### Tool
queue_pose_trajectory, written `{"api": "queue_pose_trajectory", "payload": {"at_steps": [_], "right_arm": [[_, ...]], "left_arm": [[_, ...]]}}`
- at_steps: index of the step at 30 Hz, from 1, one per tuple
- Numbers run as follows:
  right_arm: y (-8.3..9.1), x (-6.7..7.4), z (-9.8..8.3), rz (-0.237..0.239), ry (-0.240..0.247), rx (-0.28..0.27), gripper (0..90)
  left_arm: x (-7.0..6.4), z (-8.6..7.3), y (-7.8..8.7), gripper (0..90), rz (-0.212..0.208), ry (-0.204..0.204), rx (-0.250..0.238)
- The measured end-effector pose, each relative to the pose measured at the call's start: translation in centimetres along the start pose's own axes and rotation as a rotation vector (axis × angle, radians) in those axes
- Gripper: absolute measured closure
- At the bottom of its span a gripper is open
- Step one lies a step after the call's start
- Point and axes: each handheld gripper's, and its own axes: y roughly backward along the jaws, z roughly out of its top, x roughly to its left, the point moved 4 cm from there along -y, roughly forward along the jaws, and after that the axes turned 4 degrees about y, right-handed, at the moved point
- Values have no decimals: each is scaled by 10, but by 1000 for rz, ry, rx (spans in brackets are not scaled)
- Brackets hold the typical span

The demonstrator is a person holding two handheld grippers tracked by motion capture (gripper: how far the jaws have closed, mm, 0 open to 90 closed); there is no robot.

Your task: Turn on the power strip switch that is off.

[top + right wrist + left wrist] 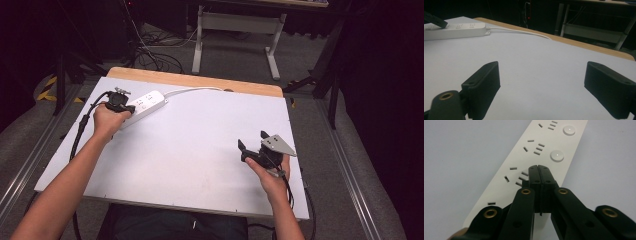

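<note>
White power strip (145,104) at far left of worktop (200,150), long axis slanting from near-left to far-right, cord (192,90) leading off far end. Left gripper (539,167) pressed together, tips over a socket beside a button (557,155), likely to press it. Right gripper (541,82) spread, idle near right.

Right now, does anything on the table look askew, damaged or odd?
Nothing stands out. The white power strip lies flat at an angle on the table, its cord trailing off the far edge. No visible damage or spill.
</note>
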Motion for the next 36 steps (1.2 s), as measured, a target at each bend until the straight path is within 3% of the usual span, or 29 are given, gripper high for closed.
{"api": "queue_pose_trajectory", "payload": {"at_steps": [7,15,17,23,29,34,36], "right_arm": [[0,0,1,-3,-2,-1,138],[0,-1,0,-4,-2,0,138],[0,-1,0,-4,-2,0,138],[0,-1,0,-7,-2,1,138],[-1,-1,0,-5,1,3,138],[-1,-1,0,-5,0,3,138],[-1,-1,0,-5,0,2,138]], "left_arm": [[-1,0,0,900,9,-25,-5],[2,-1,0,900,4,-11,-23],[4,-1,1,900,-18,8,-43],[6,-2,1,900,-4,2,-72],[7,1,8,900,25,-1,-129],[9,2,17,900,54,10,-227],[10,2,20,900,59,18,-244]]}}
